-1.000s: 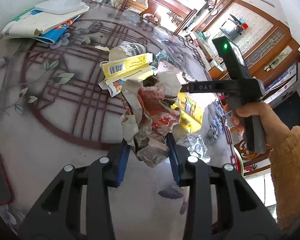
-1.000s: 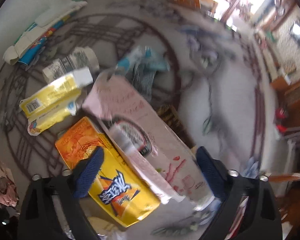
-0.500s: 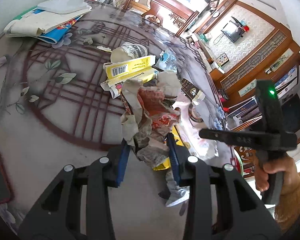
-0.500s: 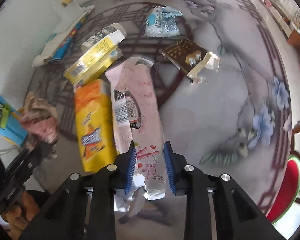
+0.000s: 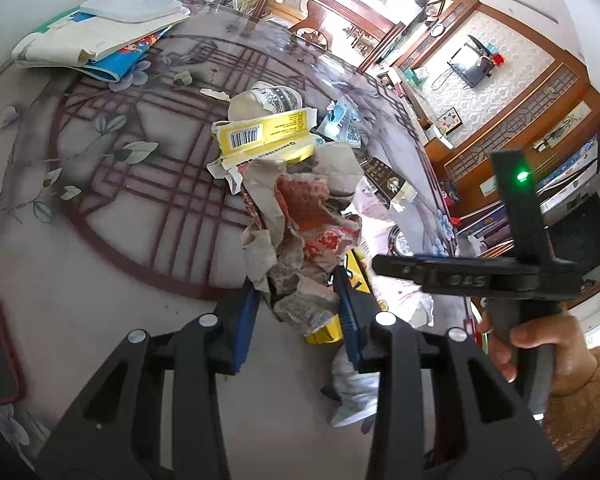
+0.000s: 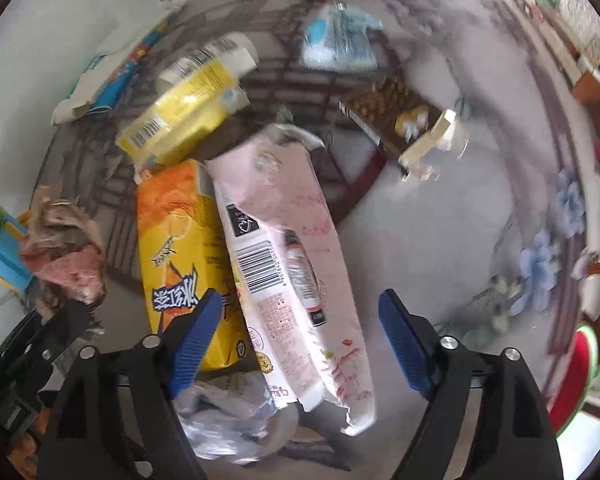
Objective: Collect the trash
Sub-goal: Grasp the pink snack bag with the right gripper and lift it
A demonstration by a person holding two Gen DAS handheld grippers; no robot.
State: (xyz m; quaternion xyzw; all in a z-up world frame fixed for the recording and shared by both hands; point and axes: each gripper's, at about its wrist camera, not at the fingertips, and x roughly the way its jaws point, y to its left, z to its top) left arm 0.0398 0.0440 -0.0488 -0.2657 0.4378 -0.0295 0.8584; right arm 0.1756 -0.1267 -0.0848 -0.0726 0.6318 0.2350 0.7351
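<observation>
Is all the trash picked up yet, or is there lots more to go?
Lots more. Nothing looks put away yet; no bin shows. The left gripper holds a crumpled paper wad. The right gripper is open above the pink wrapper. On the table lie the yellow snack bag, yellow box, blue packet and brown wrapper.

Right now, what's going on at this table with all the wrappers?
A person is clearing trash off a patterned table with a handheld gripper in each hand. The left gripper is shut on a crumpled paper wad, held above the table. The right gripper is open, its fingers either side of a pink wrapper that lies beside a yellow snack bag. More wrappers and a yellow box remain on the table.
</observation>
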